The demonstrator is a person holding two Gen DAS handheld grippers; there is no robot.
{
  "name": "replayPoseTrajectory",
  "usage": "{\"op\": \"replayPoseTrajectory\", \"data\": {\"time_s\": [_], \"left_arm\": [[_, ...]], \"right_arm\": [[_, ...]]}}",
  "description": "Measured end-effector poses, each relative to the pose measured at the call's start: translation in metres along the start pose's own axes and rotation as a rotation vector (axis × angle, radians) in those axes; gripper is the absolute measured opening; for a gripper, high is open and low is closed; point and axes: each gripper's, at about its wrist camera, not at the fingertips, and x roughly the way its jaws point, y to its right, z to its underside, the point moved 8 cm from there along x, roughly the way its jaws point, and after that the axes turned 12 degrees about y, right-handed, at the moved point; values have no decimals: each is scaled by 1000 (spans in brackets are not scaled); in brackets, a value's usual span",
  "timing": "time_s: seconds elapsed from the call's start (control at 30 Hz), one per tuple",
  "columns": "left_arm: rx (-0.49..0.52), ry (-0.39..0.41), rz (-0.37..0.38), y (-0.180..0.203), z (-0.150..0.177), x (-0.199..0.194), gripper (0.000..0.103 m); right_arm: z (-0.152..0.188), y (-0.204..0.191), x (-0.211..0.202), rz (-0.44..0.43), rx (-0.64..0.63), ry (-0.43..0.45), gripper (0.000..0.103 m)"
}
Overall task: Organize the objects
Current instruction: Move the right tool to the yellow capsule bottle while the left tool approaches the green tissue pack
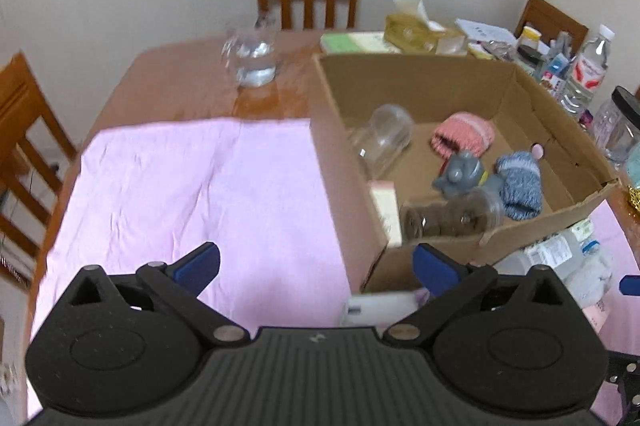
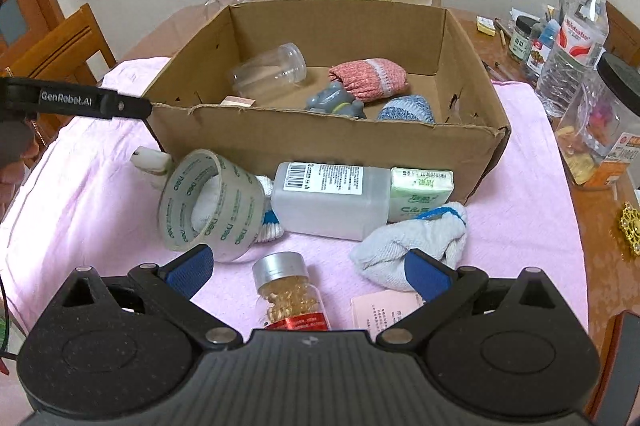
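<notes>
Right hand-held gripper [image 2: 307, 274] hovering, jaws spread, around silver-capped bottle of golden capsules [image 2: 291, 294] lying on pink cloth [image 2: 520, 193]. Left hand-held gripper [image 1: 316, 266] gaping, empty, beside brown cardboard box [image 1: 344, 185] on tabletop.

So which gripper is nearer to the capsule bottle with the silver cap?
Right. The right gripper is open with the capsule bottle lying between its fingers; the left gripper hovers off beside the cardboard box.

Bare pink cloth [image 1: 192, 185] lies open at 11 o'clock; the brown cardboard box wall [image 2: 320, 141] blocks 12 o'clock, behind the clear tape roll [image 2: 208, 201] and translucent plastic bottle [image 2: 332, 201].
</notes>
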Motion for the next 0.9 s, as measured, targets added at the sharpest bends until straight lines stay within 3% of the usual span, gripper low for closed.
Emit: {"op": "replayPoseTrajectory", "data": {"time_s": [0.3,0.67,0.9], "left_arm": [[1,-41,-56,-7,29,14,102],[-78,-65,-4,-16,48,2,102],[-33,-86,6,-16,55,-10,102]], "right_arm": [[10,2,2,10,42,-23,103],[26,1,4,10,29,-69,103],[31,-9,5,-27,10,-86,103]]}}
